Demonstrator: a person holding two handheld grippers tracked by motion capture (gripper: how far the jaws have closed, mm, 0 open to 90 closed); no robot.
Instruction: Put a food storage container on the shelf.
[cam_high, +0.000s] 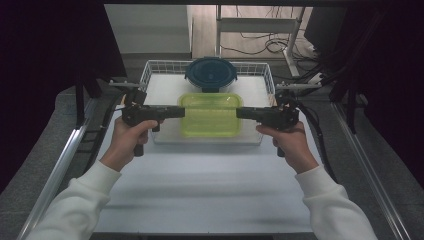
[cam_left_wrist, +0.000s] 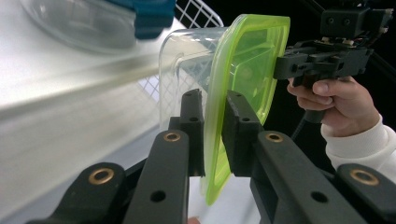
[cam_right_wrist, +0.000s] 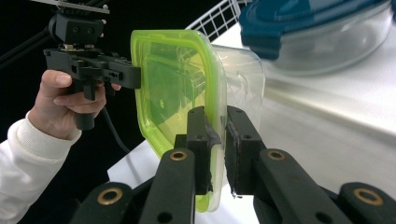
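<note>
The left gripper (cam_high: 181, 112) is clamped on the left rim of a clear rectangular food container with a yellow-green lid (cam_high: 210, 114). In the left gripper view, 2 black pads pinch the lid edge (cam_left_wrist: 215, 135), with the clear tub wall on the far side of the left pad. The right gripper (cam_high: 240, 113) is clenched on the opposite rim. In the right gripper view, its pads close on the lid edge (cam_right_wrist: 219, 135) and the clear tub sits to the right of them.

The container spans the gap between the 2 grippers, which point inward at each other from either side. It hangs above the front edge of a white wire basket (cam_high: 152, 66).

Beyond both grippers, at the back of the basket, sits a round glass container with a dark blue lid (cam_high: 210, 73). Near the person, on their side of the grippers, lies the white table top (cam_high: 200, 190).
</note>
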